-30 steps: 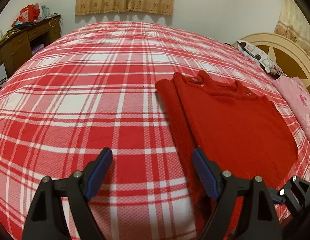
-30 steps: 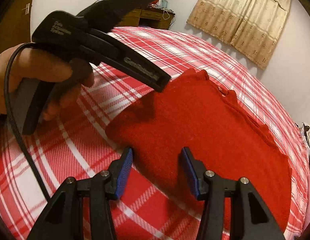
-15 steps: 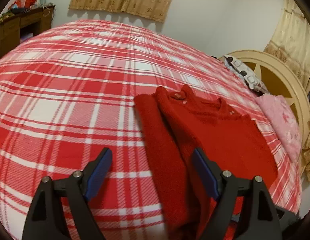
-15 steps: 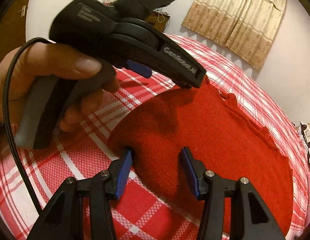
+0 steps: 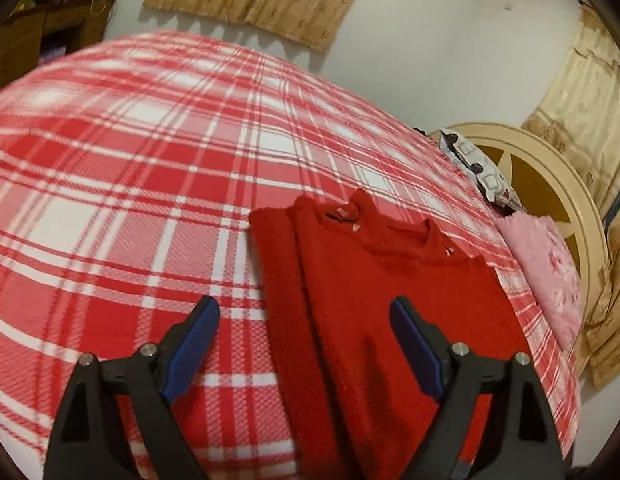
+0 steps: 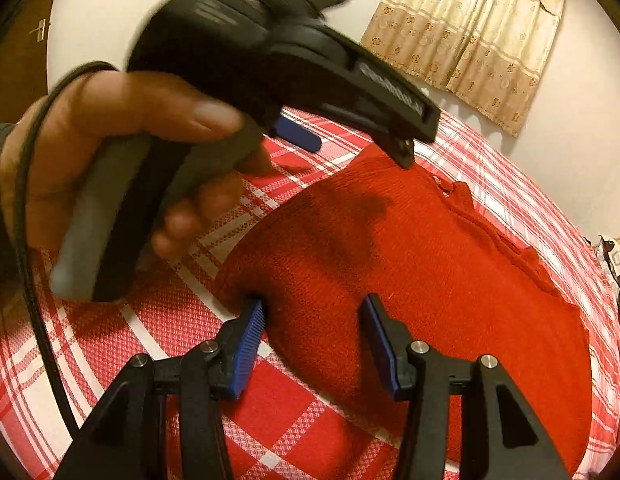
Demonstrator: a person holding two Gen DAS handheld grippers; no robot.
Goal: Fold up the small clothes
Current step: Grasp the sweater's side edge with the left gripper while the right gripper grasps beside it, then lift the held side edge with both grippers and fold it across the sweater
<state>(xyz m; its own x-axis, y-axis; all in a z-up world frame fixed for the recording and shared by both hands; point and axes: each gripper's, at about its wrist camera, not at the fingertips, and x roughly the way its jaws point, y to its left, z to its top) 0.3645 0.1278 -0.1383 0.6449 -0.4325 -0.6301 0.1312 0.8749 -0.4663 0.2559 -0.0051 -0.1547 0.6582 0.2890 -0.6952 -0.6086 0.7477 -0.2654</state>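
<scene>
A red knitted sweater (image 5: 389, 292) lies flat on the red-and-white plaid bedspread (image 5: 130, 184), with one side folded over its body. It also shows in the right wrist view (image 6: 429, 264). My left gripper (image 5: 306, 344) is open and empty, held above the sweater's folded left edge. My right gripper (image 6: 313, 332) is open at the sweater's hem corner, its left pad (image 6: 250, 332) touching the fabric edge. The left gripper's body (image 6: 278, 64), held by a hand, fills the upper left of the right wrist view.
A cream round headboard (image 5: 549, 184) and a pink floral pillow (image 5: 545, 264) are at the right. A patterned pillow (image 5: 477, 168) lies by the headboard. A wooden desk (image 5: 50, 36) stands at the far left. Curtains (image 6: 469, 32) hang on the wall.
My left gripper has risen and swung right over the sweater. My right gripper has closed in on the hem corner, its left pad now against the fabric. Both stay open.
</scene>
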